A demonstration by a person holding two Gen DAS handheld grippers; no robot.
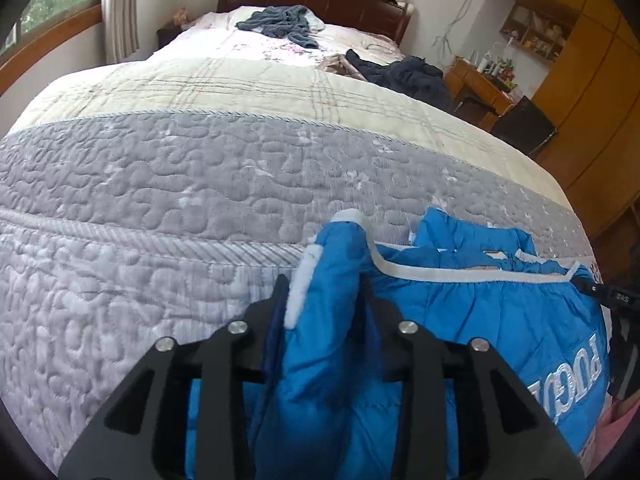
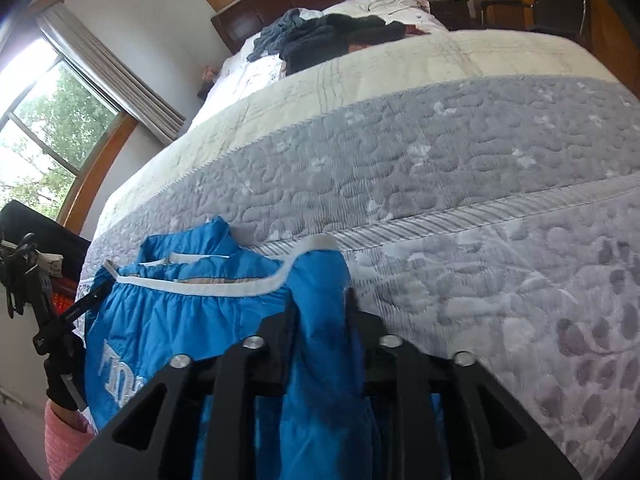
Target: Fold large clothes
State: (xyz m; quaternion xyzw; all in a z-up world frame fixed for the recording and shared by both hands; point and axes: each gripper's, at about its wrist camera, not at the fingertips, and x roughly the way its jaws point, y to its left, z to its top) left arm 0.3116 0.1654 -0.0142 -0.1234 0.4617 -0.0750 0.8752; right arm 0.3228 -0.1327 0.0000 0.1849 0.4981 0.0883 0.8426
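A bright blue padded jacket (image 1: 460, 312) with white trim and white lettering is stretched between my two grippers over the foot of the bed. My left gripper (image 1: 326, 296) is shut on the jacket's left end, where blue cloth and white fleece bulge up between the black fingers. In the right wrist view the same jacket (image 2: 180, 320) runs leftward from my right gripper (image 2: 320, 304), which is shut on its right end. The other gripper (image 2: 60, 320) shows at the far left there, held by a hand in a pink sleeve. The jacket's lower part hangs hidden below both grippers.
The bed's grey and cream quilt (image 1: 180, 184) spreads ahead. A heap of grey clothes (image 1: 284, 24) lies near the dark headboard, and a dark garment (image 1: 404, 72) at the bed's right side. A wooden desk (image 1: 480, 84), black chair (image 1: 524, 128) and wardrobe stand right; windows left.
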